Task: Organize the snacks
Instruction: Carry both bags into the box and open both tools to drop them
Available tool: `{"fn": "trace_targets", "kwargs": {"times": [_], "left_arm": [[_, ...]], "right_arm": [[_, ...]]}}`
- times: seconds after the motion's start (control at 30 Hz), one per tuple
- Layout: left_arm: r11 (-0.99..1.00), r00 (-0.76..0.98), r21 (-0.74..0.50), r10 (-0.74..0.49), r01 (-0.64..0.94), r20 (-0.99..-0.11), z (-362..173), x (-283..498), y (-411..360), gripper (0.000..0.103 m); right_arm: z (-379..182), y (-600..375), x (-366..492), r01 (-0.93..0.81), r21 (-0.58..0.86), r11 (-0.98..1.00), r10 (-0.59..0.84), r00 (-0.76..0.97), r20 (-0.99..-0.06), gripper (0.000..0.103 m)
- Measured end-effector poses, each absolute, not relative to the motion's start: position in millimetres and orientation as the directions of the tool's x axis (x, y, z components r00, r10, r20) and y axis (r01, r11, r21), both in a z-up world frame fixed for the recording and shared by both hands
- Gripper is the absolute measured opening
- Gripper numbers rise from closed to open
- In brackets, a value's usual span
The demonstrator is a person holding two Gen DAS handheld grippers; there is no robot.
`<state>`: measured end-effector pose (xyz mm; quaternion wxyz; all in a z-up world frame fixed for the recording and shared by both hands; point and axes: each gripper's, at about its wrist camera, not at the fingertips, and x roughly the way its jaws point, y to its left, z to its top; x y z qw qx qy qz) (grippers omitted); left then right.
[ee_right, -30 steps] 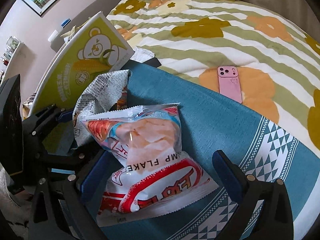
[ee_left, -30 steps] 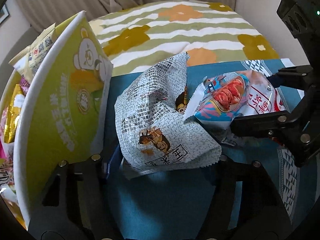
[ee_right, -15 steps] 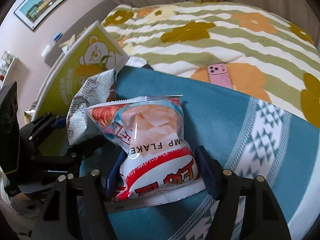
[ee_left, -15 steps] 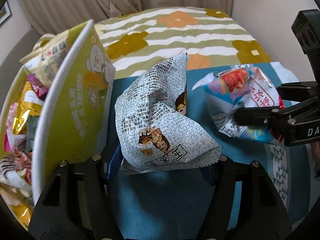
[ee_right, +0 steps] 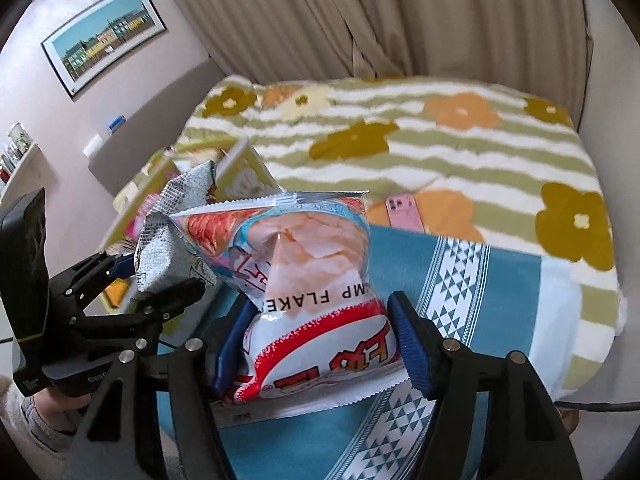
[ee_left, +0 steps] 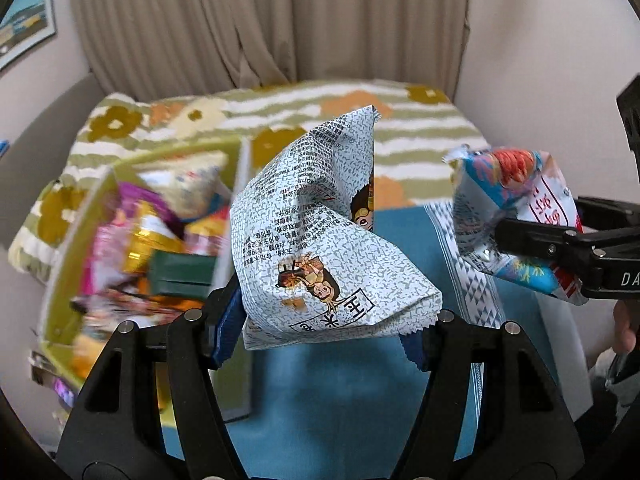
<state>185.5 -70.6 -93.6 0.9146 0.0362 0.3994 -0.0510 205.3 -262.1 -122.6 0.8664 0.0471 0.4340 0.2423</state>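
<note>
Only the right wrist view shows the pink phone [ee_right: 404, 214] on the flowered bedspread [ee_right: 400, 140] and the framed picture [ee_right: 104, 36] on the wall. Its right claw [ee_right: 316, 344] is clamped on a glossy shrimp flakes bag [ee_right: 304, 280], held above the teal cloth [ee_right: 460, 280]. The left wrist view looks into the yellow-green box [ee_left: 68, 248] of blurred snacks; its left claw [ee_left: 328, 328] is clamped on a crinkled grey speckled bag [ee_left: 320, 240], beside the box.
</note>
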Motion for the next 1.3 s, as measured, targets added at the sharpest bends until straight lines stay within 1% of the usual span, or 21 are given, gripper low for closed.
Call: {"fn": "trace_targets", "kwargs": {"times": [0.17, 0.3, 0.4, 0.53, 0.73, 0.8, 0.83, 0.87, 0.93, 1.0, 1.03, 1.3], "left_arm": [[0.998, 0.714, 0.026, -0.028, 0.065, -0.7, -57, 172, -28, 0.062], [0.999, 0.722, 0.033, 0.0, 0.032, -0.692, -42, 175, 15, 0.062], [0.999, 0.713, 0.019, -0.007, 0.03, -0.701, -37, 183, 52, 0.062], [0.998, 0.698, 0.044, 0.005, 0.038, -0.717, -41, 194, 96, 0.062], [0.996, 0.654, 0.039, -0.024, 0.082, -0.756, -58, 218, 154, 0.063], [0.994, 0.638, 0.024, -0.05, 0.107, -0.769, -66, 224, 165, 0.067], [0.99, 0.629, 0.013, -0.08, 0.141, -0.773, -70, 227, 167, 0.078], [0.986, 0.624, 0.014, -0.096, 0.169, -0.776, -73, 228, 168, 0.102], [0.982, 0.627, 0.028, -0.096, 0.185, -0.773, -78, 228, 176, 0.103], [0.977, 0.602, -0.024, -0.15, 0.211, -0.785, -84, 228, 186, 0.103], [0.977, 0.595, -0.035, -0.158, 0.212, -0.788, -87, 227, 189, 0.103], [0.969, 0.591, -0.051, -0.188, 0.24, -0.784, -91, 215, 221, 0.103]], "right_arm": [[-89, -238, 188, -0.392, 0.281, 0.876, 0.465, 0.534, -0.706, 0.063], [-72, -203, 184, -0.413, 0.277, 0.868, 0.48, 0.552, -0.682, 0.063], [-65, -171, 184, -0.428, 0.291, 0.856, 0.503, 0.554, -0.664, 0.063], [-57, -125, 185, -0.413, 0.299, 0.86, 0.501, 0.574, -0.648, 0.063], [-59, -72, 200, -0.344, 0.305, 0.888, 0.457, 0.594, -0.663, 0.063], [-60, -59, 205, -0.323, 0.312, 0.894, 0.448, 0.596, -0.667, 0.063], [-61, -52, 207, -0.311, 0.313, 0.897, 0.441, 0.596, -0.671, 0.063], [-62, -48, 208, -0.304, 0.313, 0.9, 0.436, 0.596, -0.674, 0.063], [-65, -37, 210, -0.282, 0.31, 0.908, 0.419, 0.598, -0.684, 0.063], [-67, -31, 211, -0.26, 0.311, 0.914, 0.405, 0.598, -0.691, 0.063], [-69, -28, 211, -0.248, 0.31, 0.918, 0.397, 0.598, -0.696, 0.063], [-73, -13, 214, -0.169, 0.292, 0.942, 0.332, 0.609, -0.72, 0.063]]}}
